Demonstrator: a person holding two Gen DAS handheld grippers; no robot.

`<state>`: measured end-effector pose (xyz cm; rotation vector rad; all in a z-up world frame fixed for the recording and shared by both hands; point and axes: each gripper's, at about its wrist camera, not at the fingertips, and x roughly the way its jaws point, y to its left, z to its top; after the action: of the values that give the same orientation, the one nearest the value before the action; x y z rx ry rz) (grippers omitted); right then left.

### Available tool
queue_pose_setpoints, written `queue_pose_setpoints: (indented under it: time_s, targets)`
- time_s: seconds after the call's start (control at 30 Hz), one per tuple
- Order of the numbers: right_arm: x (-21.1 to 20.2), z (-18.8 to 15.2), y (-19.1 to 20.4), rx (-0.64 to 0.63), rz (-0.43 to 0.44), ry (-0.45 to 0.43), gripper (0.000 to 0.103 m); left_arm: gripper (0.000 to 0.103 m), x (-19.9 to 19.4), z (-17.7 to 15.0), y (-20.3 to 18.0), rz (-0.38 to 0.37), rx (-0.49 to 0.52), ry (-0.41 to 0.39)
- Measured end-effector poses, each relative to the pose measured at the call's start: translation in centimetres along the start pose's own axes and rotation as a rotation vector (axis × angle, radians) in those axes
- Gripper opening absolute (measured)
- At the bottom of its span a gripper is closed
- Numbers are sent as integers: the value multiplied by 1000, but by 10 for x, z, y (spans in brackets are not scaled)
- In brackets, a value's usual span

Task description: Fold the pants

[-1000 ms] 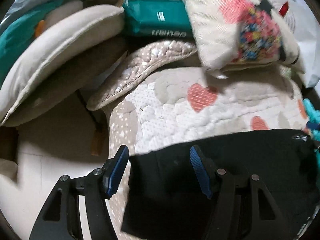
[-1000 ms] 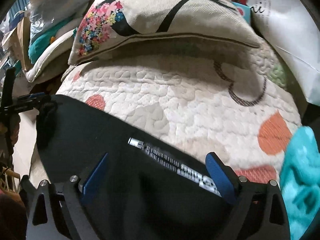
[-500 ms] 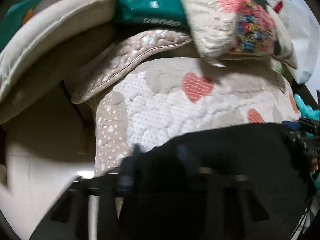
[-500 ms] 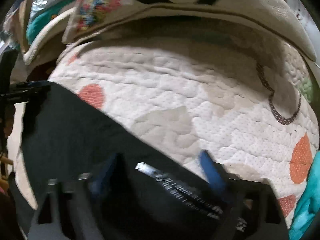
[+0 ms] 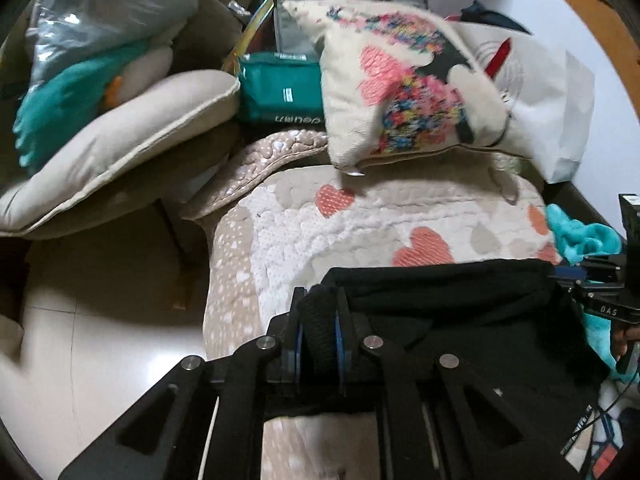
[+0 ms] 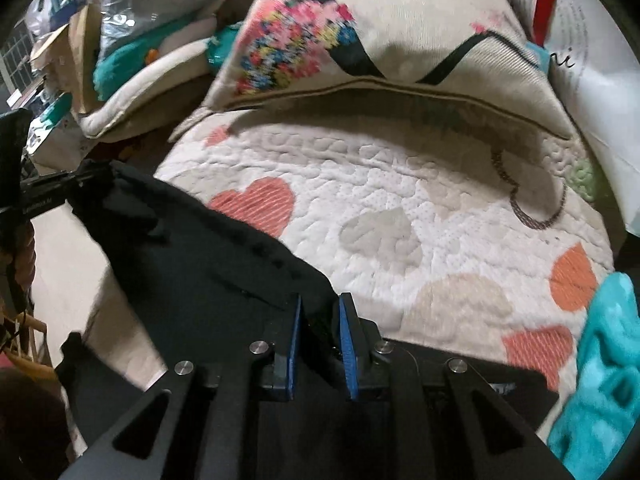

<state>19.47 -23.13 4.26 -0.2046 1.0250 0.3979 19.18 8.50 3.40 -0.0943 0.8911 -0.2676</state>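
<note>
Left wrist: left gripper (image 5: pixel 318 316) closing, pinching black pants (image 5: pixel 460 312) over heart quilt (image 5: pixel 360 220). Right wrist: right gripper (image 6: pixel 318 320) closing, clamping same pants' edge.

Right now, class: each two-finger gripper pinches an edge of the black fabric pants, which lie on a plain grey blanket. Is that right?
Not quite. The black fabric pants lie on a white quilted cover with orange and beige hearts, not a plain grey blanket; the right wrist view shows it. The left gripper and right gripper do each pinch an edge.
</note>
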Motion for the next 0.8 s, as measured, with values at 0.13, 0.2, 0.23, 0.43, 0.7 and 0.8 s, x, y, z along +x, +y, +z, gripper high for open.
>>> queue_pose_setpoints:
  time_s: [0.13,0.2,0.23,0.43,0.7,0.8]
  targets:
    - [-31,-30,19,-35,-8,10,20,12,-36,-31,-22,16,83,-14]
    - [-41,-46,30,-56,-17,25,20,12,-48,-48,-31,18,119,-7]
    - [-46,-57,36,-66,-21,36,20,12,-57,-59,-36,17,135,-2]
    - [-62,-113,61,-102,-27,116,20,12,-83,-120,-54,21,247,66]
    - [-46,-173,87,-138,-40,277,16,12,-84,-174,-83,95,433,180]
    - [-41,-193,98,-158,-43,339,16,14,-83,-188,-88,126,513,239]
